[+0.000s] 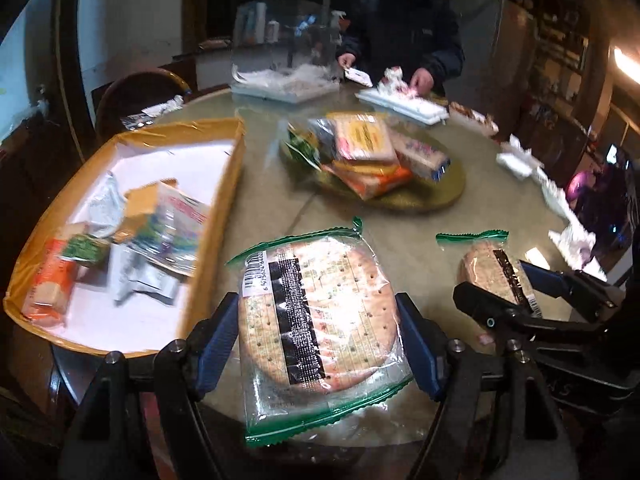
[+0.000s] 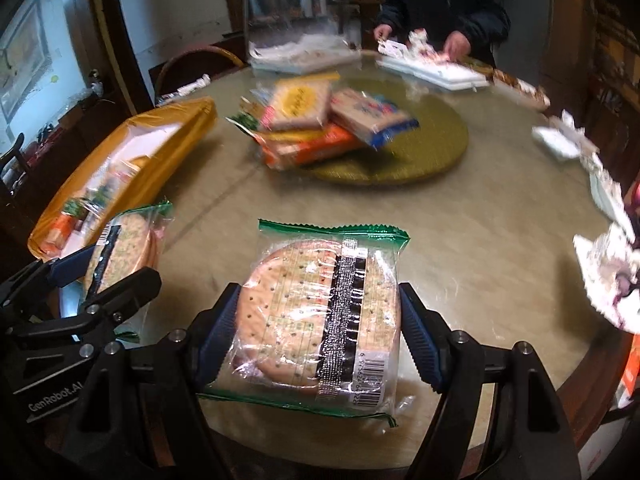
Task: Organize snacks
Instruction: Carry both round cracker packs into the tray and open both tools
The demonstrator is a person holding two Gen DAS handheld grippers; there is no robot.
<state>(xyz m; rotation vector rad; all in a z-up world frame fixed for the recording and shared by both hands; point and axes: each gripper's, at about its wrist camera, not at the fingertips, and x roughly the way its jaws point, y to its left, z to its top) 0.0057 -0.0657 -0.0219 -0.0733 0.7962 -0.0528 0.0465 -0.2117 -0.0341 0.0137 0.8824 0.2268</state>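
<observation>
My left gripper (image 1: 318,316) is shut on a clear green-edged pack of round crackers (image 1: 320,320), held above the table near its front edge. My right gripper (image 2: 320,312) is shut on a second, like pack of round crackers (image 2: 320,320). Each gripper shows in the other's view: the right one (image 1: 516,284) with its pack (image 1: 492,276) at the right, the left one (image 2: 100,268) with its pack (image 2: 124,256) at the left. A yellow-rimmed box (image 1: 218,200) holding several snack packs stands at the left. A pile of snack packs (image 1: 368,152) lies on a green turntable (image 1: 440,192).
A round glass-topped table (image 1: 400,232) carries everything. A person in a dark jacket (image 1: 404,32) handles wrappers at the far side beside white trays (image 1: 400,102). Crumpled white wrappers (image 1: 560,200) lie along the right edge. A chair back (image 1: 136,88) stands behind the box.
</observation>
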